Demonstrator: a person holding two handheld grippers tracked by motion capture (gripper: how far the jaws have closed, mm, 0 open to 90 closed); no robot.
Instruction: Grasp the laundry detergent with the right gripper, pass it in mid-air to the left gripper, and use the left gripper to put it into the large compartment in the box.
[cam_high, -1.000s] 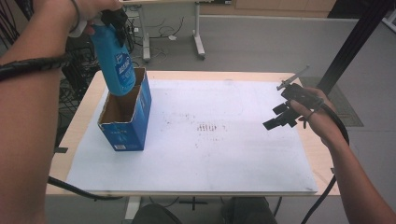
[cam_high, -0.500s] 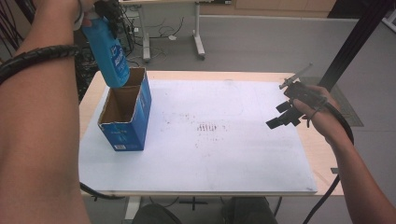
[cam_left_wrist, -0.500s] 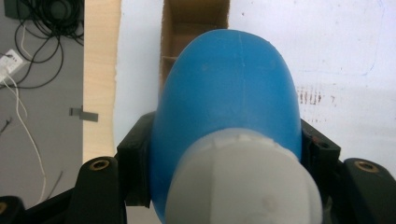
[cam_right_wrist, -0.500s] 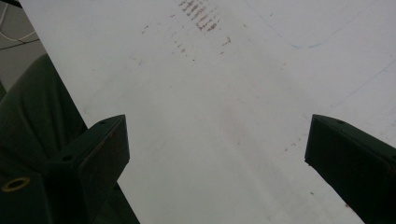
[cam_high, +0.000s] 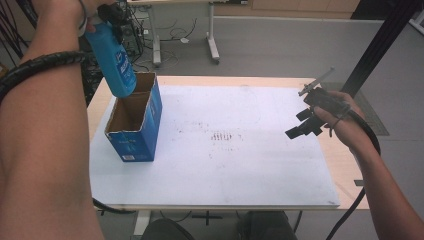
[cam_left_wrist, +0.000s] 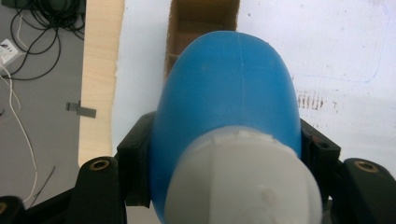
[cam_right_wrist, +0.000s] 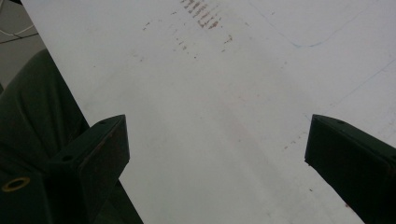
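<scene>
A blue bottle (cam_high: 114, 59) with a white cap hangs tilted above the open blue cardboard box (cam_high: 136, 125) at the table's left. My left gripper (cam_high: 111, 15) is shut on the bottle near its top; in the left gripper view the bottle (cam_left_wrist: 229, 112) sits between both jaws with the cap (cam_left_wrist: 243, 182) nearest the camera and the box opening (cam_left_wrist: 198, 28) below. My right gripper (cam_high: 303, 124) hovers over the right side of the table, jaws wide apart with nothing between them; the right gripper view looks down on the white sheet (cam_right_wrist: 224, 116).
A white sheet (cam_high: 225, 165) with faint brown marks covers the wooden table (cam_high: 345, 165). Desk legs and cables (cam_high: 175, 35) stand on the grey floor beyond the far edge. A black post (cam_high: 380, 45) rises at the right.
The left hand has lifted the bottle a little higher and slightly left above the box. The right gripper has stayed in place.
</scene>
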